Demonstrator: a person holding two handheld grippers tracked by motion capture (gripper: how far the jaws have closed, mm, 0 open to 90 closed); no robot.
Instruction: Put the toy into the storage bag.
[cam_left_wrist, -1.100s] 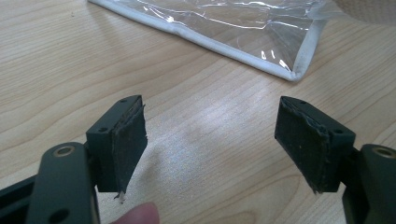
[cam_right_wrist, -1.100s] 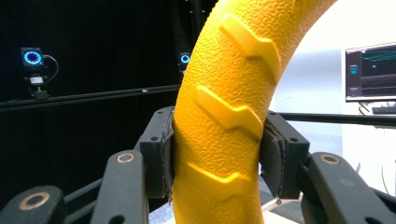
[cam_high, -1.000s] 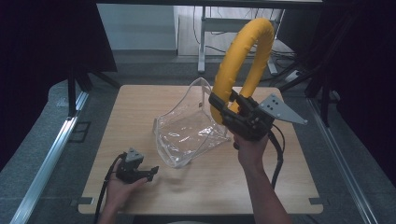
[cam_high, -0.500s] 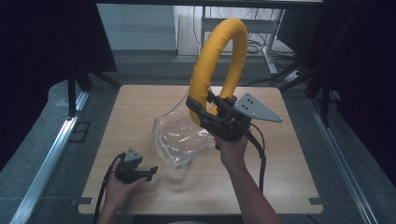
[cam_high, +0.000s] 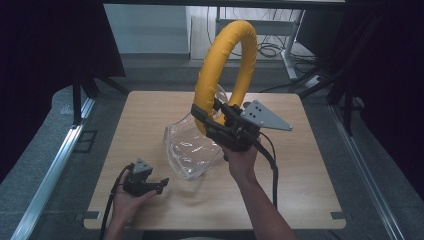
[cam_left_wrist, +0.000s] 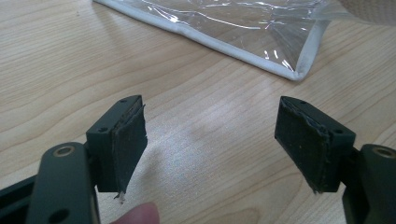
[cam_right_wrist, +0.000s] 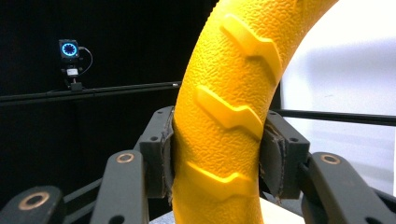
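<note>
A thick yellow ring (cam_high: 225, 70) with raised tread marks stands upright above the table's middle, and my right gripper (cam_high: 207, 122) is shut on its lower left part. In the right gripper view both pads press the yellow ring (cam_right_wrist: 224, 116) from either side. A clear plastic bag (cam_high: 192, 145) with a white edge lies on the table under and to the left of the ring. My left gripper (cam_high: 162, 185) rests low at the front left, open, jaws pointing toward the bag's white-edged corner (cam_left_wrist: 289, 72). Nothing is between its pads (cam_left_wrist: 130, 144).
The wooden table (cam_high: 310, 170) has bare board to the right and along the front. Metal rails run along both sides on the floor. A desk frame with cables stands beyond the far edge. A small camera with a blue light ring (cam_right_wrist: 69, 49) hangs in the dark background.
My right gripper has carried the yellow ring leftward over the bag, mostly in the first half second. The left gripper has stayed put.
</note>
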